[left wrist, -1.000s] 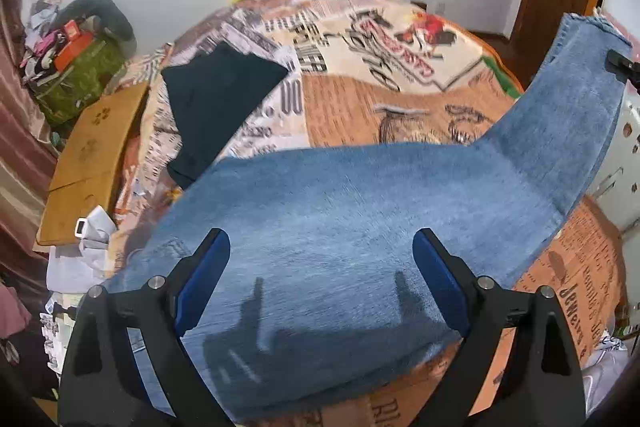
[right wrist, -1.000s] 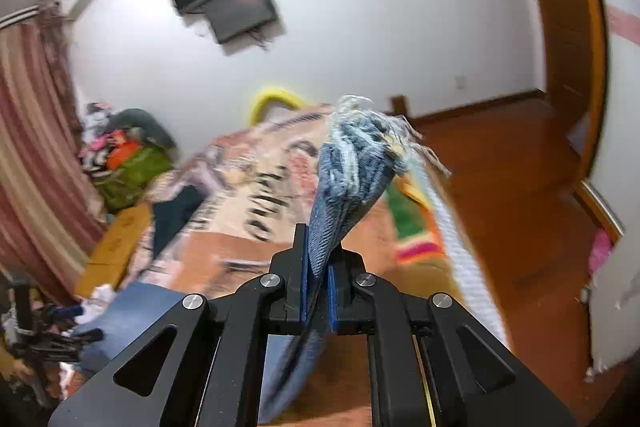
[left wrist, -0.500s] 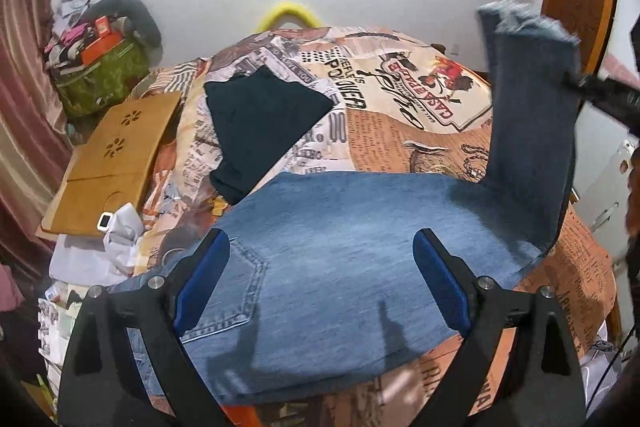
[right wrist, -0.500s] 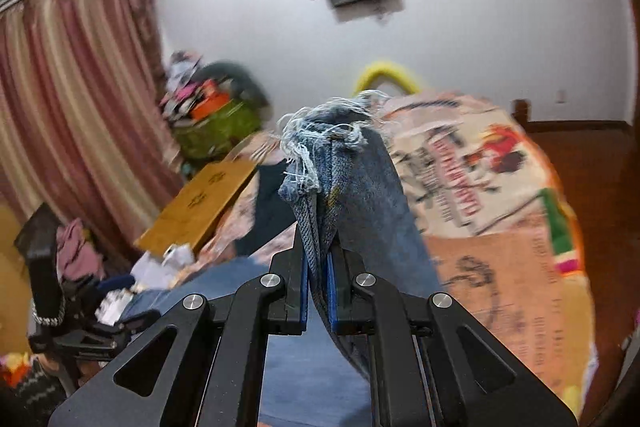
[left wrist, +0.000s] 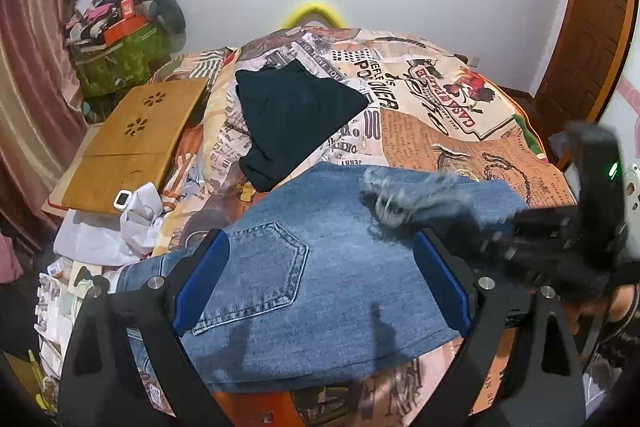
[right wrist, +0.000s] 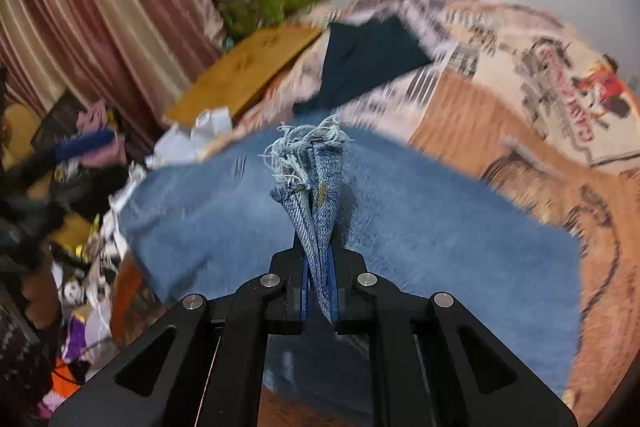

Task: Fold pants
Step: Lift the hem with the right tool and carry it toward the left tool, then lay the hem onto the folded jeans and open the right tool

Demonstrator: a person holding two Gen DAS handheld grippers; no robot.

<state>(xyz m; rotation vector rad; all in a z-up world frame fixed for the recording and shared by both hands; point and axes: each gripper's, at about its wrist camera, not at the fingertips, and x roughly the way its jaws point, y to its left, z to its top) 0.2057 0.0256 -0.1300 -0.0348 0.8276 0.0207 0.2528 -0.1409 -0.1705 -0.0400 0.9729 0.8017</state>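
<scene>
1. Jeans lie flat at the bed's near edge, back pocket up; the right gripper, jaws pinched tight on the frayed hems, hangs over them, likely folding the legs toward the waist.
2. Left gripper hovers above the denim, jaws spread wide and empty.
3. Dark garment sits at twelve o'clock, wooden board at ten; neither blocks the fold.

The left gripper has black angular arms with cut-out slots, silver screw heads at the joints and blue pads on its fingers. The right gripper has the same black frame, silver screws and blue pads, and a small green light glows on its body.
</scene>
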